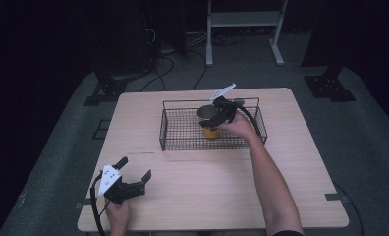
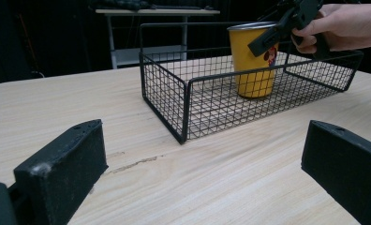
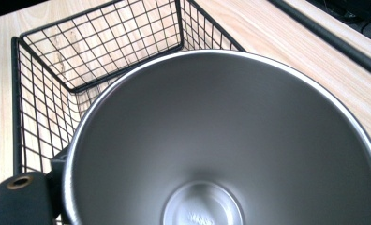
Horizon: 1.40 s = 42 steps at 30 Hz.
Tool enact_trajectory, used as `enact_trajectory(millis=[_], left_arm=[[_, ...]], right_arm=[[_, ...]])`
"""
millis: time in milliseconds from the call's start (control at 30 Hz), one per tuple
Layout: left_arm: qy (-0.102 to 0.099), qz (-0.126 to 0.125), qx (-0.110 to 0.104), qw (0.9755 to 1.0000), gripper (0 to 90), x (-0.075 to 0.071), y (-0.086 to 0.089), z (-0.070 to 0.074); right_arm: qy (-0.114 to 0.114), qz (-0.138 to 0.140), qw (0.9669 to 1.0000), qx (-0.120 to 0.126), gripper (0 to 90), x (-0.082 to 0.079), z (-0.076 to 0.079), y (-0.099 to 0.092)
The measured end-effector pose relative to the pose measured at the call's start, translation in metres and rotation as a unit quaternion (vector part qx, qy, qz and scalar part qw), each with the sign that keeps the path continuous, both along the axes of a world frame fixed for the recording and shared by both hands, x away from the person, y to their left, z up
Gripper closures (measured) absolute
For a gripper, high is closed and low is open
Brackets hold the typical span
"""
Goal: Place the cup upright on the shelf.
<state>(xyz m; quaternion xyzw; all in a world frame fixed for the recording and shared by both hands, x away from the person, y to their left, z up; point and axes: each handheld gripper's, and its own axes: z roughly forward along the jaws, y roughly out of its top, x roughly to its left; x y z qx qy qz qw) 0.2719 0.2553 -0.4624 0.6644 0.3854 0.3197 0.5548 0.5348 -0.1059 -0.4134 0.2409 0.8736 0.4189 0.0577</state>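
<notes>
The yellow metal cup with a steel-grey inside [image 2: 255, 63] stands upright on the mesh floor of the black wire basket [image 1: 175, 132], towards the basket's right half, and your right gripper [image 1: 217, 114] is at its rim. From the left gripper view one black jaw lies across the outside of the cup wall near the top; whether the jaws are truly pinched on the rim, you cannot tell from these pictures. The right gripper view looks straight down into the cup's bare steel bowl [image 3: 221, 140], with basket mesh behind it.

The basket sits on the far middle of the pale wooden table [image 1: 222, 182], its long side running across it. A thin dark scratch [image 2: 137, 164] marks the wood just in front of the basket's near left corner.

Your left gripper [image 1: 133, 173] rests well apart at the near left of the table, its jaws spread wide with nothing between them.

Around the table the room is dark: grey floor [image 1: 359, 147], black cables, and a white metal frame [image 1: 244, 19] behind.
</notes>
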Motion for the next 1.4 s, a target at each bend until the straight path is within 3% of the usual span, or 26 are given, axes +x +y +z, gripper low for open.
enact_trajectory(millis=[367, 700, 867, 1400], left_arm=[[-0.001, 0.000, 0.000, 1.0000, 0.0, 0.000, 0.000, 0.000], [-0.001, 0.002, 0.002, 1.0000, 0.0, 0.000, 0.000, 0.000], [-0.001, 0.002, 0.002, 1.0000, 0.0, 0.000, 0.000, 0.000], [-0.001, 0.004, 0.003, 1.0000, 0.0, 0.000, -0.001, 0.000]], right_arm=[[0.004, 0.004, 0.9997, -0.024, 4.6, -0.004, -0.003, 0.003], [-0.011, -0.006, 0.9996, -0.024, 0.9, -0.011, -0.004, -0.006], [-0.016, 0.000, 0.9999, -0.005, 0.6, -0.014, 0.003, -0.009], [-0.024, 0.004, 0.9994, 0.024, 0.0, -0.024, 0.012, -0.018]])
